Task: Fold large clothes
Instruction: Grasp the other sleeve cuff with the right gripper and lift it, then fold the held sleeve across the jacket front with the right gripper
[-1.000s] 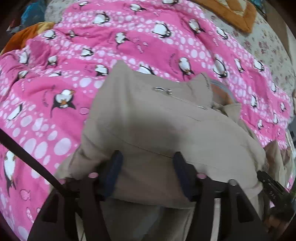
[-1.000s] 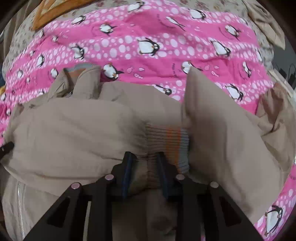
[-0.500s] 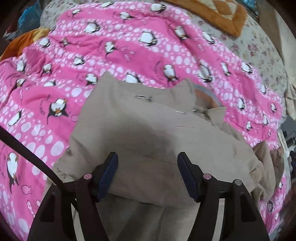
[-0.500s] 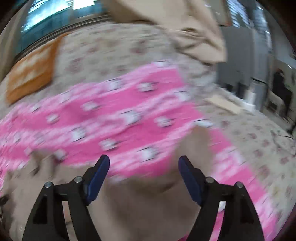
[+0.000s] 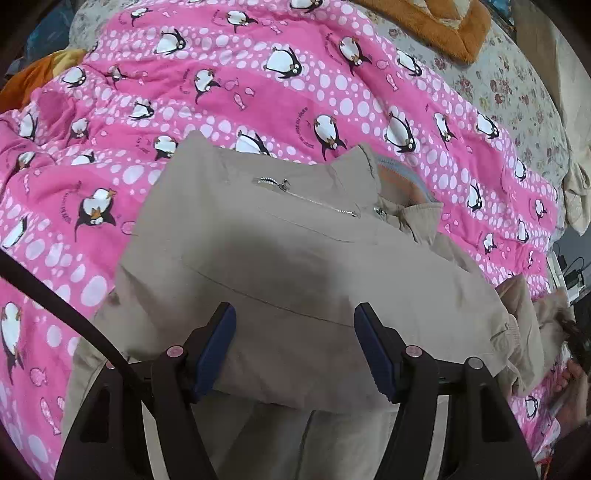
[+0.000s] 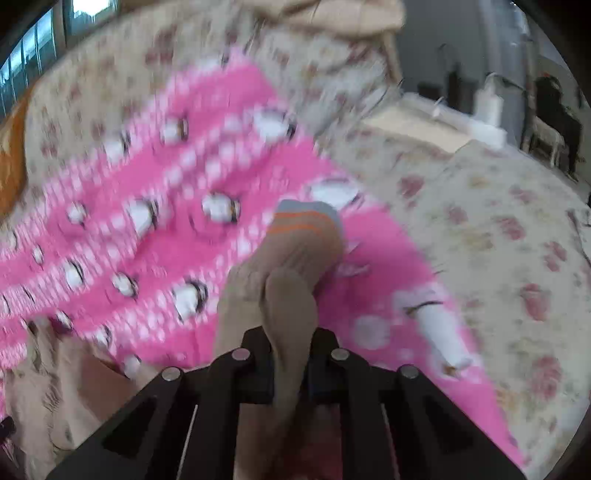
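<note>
A beige zip jacket lies on a pink penguin blanket, one sleeve folded across its front. My left gripper hovers over the jacket's lower part, jaws open, with the cloth lying under and between the blue pads, which do not press on it. In the blurred right wrist view, my right gripper is shut on a bunched beige sleeve. Its ribbed cuff, with grey and orange stripes, points away over the blanket.
A floral bedsheet spreads to the right of the blanket. An orange cushion lies at the far edge, and another beige garment at the top. A dark cable crosses the left. A hand shows at the right edge.
My right gripper let go of the folded sleeve's cuff, swung right with jaws wide, and is now shut on the other sleeve. The left gripper has barely moved.
</note>
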Available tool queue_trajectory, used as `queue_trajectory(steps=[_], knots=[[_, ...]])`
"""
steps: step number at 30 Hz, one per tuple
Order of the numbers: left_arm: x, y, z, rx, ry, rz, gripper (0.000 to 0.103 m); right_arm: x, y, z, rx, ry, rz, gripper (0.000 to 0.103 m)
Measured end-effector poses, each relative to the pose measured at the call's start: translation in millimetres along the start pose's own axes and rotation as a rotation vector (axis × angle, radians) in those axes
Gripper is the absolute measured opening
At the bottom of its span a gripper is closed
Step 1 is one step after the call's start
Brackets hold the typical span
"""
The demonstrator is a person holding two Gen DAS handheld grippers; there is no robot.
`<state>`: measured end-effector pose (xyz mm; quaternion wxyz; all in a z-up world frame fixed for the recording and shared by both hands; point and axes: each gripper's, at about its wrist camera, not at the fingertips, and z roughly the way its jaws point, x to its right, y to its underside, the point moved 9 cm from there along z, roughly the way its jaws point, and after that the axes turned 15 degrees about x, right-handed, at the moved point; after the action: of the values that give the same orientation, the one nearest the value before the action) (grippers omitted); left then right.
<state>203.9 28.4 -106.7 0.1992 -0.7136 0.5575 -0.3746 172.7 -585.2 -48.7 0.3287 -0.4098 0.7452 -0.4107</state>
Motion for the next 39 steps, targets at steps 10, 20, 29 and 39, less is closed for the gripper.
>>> queue_trajectory(steps=[10,20,29,39], knots=[[-6.3,-2.9,-17.9,0.037,-0.014,0.01,0.048,-3.4,-78.0,-133.1,0.246,0.093,-0.124,0.011],[-27.3,-17.9,-31.2,0.081,-0.037,-0.011,0.048,-266.9,59.8,-136.1,0.073,-0.381,-0.169,0.011],[-13.8,-19.6,-30.9,0.067,0.07,-0.032,0.048,-376.8,216.2,-119.8,-0.199,-0.511,-0.452,0.026],[64.1,9.8,-32.5,0.026,0.306,0.104,0.048,-275.5,244.2,-203.6,-0.367,-0.414,-0.336,0.077]])
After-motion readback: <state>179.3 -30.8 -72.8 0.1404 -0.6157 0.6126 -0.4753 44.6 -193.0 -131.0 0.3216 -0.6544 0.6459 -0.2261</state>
